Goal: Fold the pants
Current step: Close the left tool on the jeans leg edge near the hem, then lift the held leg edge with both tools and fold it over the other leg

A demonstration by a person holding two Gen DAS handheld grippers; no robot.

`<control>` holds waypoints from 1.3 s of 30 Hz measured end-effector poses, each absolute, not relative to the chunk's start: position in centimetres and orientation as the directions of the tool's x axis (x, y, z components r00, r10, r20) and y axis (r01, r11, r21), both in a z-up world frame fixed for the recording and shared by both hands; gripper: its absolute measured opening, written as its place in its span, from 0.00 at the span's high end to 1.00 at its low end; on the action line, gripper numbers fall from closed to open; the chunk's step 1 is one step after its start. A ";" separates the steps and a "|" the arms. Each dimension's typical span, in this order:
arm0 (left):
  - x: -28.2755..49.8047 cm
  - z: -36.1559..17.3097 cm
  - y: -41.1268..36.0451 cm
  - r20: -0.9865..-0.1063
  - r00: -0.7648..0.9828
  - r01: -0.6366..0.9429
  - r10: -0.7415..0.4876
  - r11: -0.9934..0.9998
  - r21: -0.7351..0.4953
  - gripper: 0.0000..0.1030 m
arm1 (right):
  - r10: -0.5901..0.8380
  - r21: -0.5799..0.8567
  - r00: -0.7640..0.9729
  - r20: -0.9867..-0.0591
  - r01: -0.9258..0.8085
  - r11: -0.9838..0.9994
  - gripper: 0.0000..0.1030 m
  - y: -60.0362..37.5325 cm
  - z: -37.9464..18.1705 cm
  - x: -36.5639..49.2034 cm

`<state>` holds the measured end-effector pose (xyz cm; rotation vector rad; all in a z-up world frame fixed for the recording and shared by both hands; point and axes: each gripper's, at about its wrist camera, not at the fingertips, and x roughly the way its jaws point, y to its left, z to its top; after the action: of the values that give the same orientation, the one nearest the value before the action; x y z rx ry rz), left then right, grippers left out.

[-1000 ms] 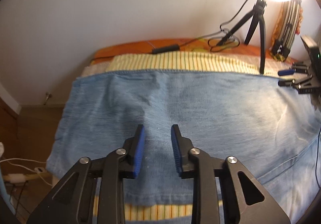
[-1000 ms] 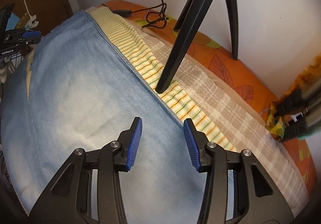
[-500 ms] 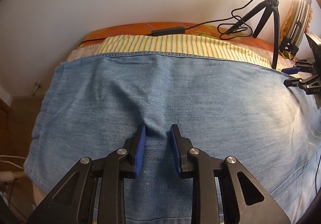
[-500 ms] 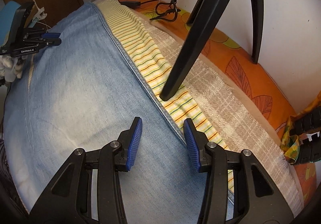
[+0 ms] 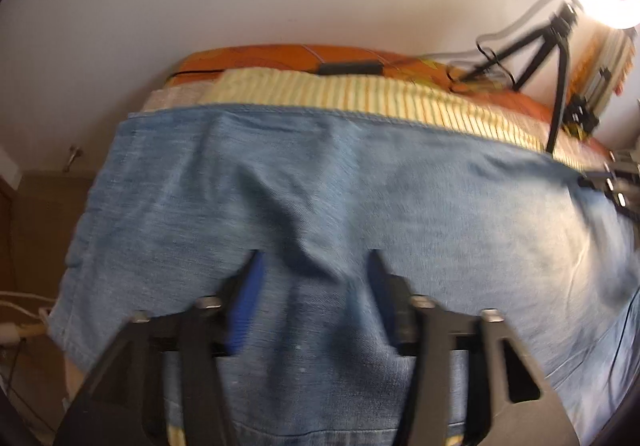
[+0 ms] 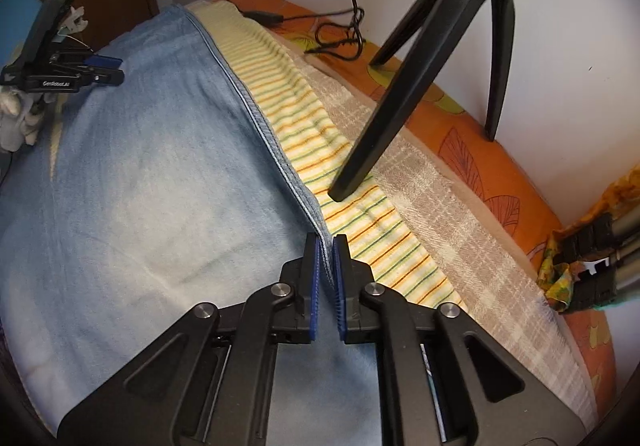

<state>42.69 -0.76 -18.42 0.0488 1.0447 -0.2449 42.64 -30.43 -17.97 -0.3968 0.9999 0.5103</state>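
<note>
I see the right gripper (image 6: 326, 246) clamped on the far seam edge of the light-blue denim pants (image 6: 140, 166); the left gripper (image 5: 316, 266) is opening, a denim ridge loose between its jaws.

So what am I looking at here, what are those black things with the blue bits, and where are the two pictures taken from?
Each picture comes from a small camera fixed on a hand-held claw, looking along its two black fingers with blue pads. No robot is there: a person carries one claw in each hand. A pair of blue jeans lies spread over a striped cloth on an orange patterned bed cover. A black tripod stands on the bed by the wall. The right claw has pinched the seamed edge of the jeans. The left claw is opening over a raised wrinkle of denim and grips nothing; that picture is blurred.
</note>
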 end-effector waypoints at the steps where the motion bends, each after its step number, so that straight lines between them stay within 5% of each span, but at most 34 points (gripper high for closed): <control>1: 42.9 -17.8 -0.5 -0.854 0.487 0.212 -0.184 0.973 -0.089 0.41 | 0.225 -0.090 0.454 -0.862 -0.574 0.814 0.93 -30.3 -17.4 41.9; 12: 48.0 -14.6 -1.3 -0.840 0.473 0.098 -0.266 0.963 -0.250 0.34 | 0.293 -0.107 0.485 -0.824 -0.641 0.760 0.94 -27.8 -15.4 32.2; 23: 53.6 -19.4 -1.5 -0.928 0.312 -0.100 -0.201 0.965 -0.243 0.34 | 0.293 -0.146 0.492 -0.820 -0.674 0.725 0.94 -27.3 -16.3 30.2; 25: 53.7 -19.9 -1.5 -0.927 0.311 -0.113 -0.212 0.960 -0.258 0.44 | 0.297 -0.143 0.490 -0.820 -0.677 0.722 0.94 -27.3 -16.6 30.0; 27: 53.7 -20.1 -1.7 -0.923 0.321 -0.115 -0.211 0.959 -0.259 0.75 | 0.299 -0.142 0.491 -0.818 -0.676 0.723 0.94 -27.3 -16.7 30.0; 29: 53.3 -19.9 -1.6 -0.908 0.357 -0.111 -0.217 0.956 -0.272 0.89 | 0.302 -0.139 0.492 -0.817 -0.675 0.725 0.94 -27.4 -16.6 29.9; 37: 49.9 -15.0 -0.2 -0.805 0.552 -0.048 -0.218 0.955 -0.292 0.92 | 0.301 -0.133 0.478 -0.825 -0.683 0.718 0.94 -28.4 -16.8 31.8; 39: 49.1 -13.6 0.1 -0.783 0.583 -0.033 -0.218 0.956 -0.291 0.93 | 0.285 -0.132 0.470 -0.836 -0.675 0.726 0.87 -29.3 -16.8 32.8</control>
<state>49.11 0.14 -13.57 -0.2883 0.9457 -0.1097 32.82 -29.30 -16.84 -0.4869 0.9037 0.6171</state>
